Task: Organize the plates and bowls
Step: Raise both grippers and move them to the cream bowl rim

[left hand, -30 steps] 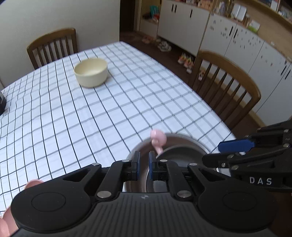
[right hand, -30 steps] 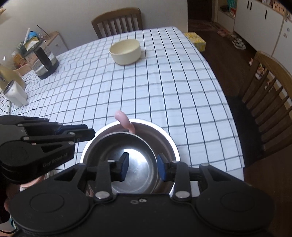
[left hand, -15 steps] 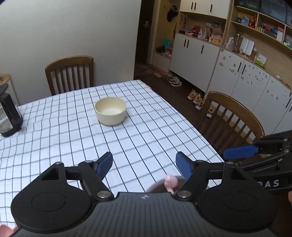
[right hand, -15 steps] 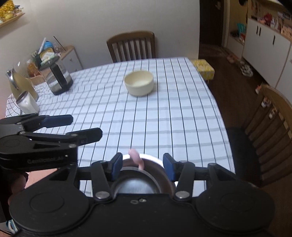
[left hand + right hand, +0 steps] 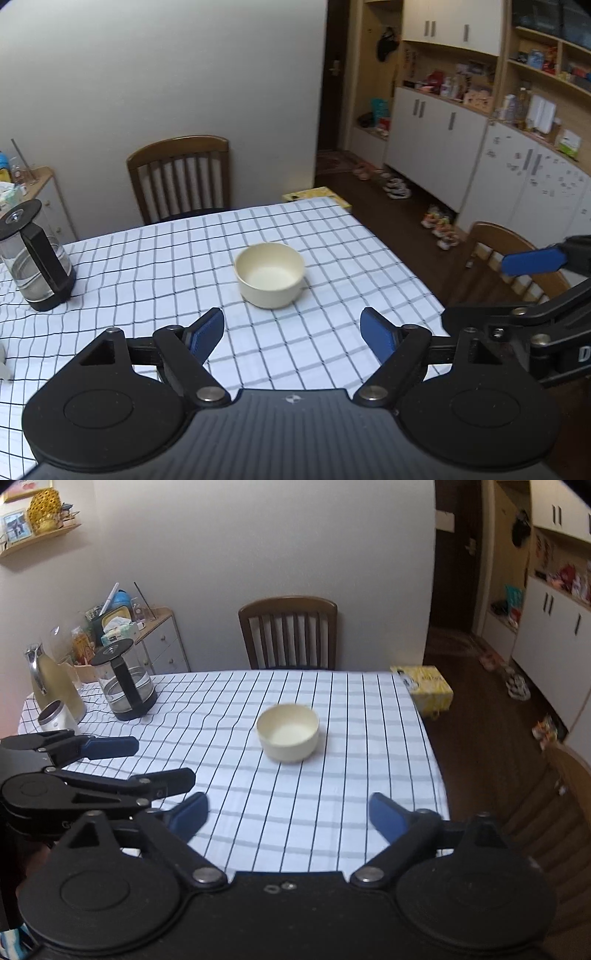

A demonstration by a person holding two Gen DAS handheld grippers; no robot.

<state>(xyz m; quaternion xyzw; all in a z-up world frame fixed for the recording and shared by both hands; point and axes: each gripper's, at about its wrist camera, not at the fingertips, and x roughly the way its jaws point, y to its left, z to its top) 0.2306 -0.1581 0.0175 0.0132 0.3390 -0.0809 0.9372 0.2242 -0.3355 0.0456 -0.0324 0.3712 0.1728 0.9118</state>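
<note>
A cream bowl (image 5: 270, 275) stands upright on the checked tablecloth (image 5: 184, 266), a good way ahead of both grippers; the right wrist view also has this cream bowl (image 5: 288, 732) mid-table. My left gripper (image 5: 292, 335) hangs above the near part of the table, its jaws opening, nothing between them. My right gripper (image 5: 288, 814) is beside it, jaws opening wide, also with nothing between them. The steel bowls seen a moment ago are hidden below the gripper bodies.
A glass kettle (image 5: 125, 681) with a black handle, a yellow jug (image 5: 55, 686) and a small steel cup (image 5: 57, 716) stand at the table's far left. Wooden chairs (image 5: 288, 633) sit at the far end and at the right side (image 5: 517, 258). A yellow box (image 5: 424, 686) lies beyond the far right corner.
Both grippers let go of the steel bowls, opened wide, and rose and tilted up. The steel bowls and pink spoon dropped out of view; the far table and room came into view.
</note>
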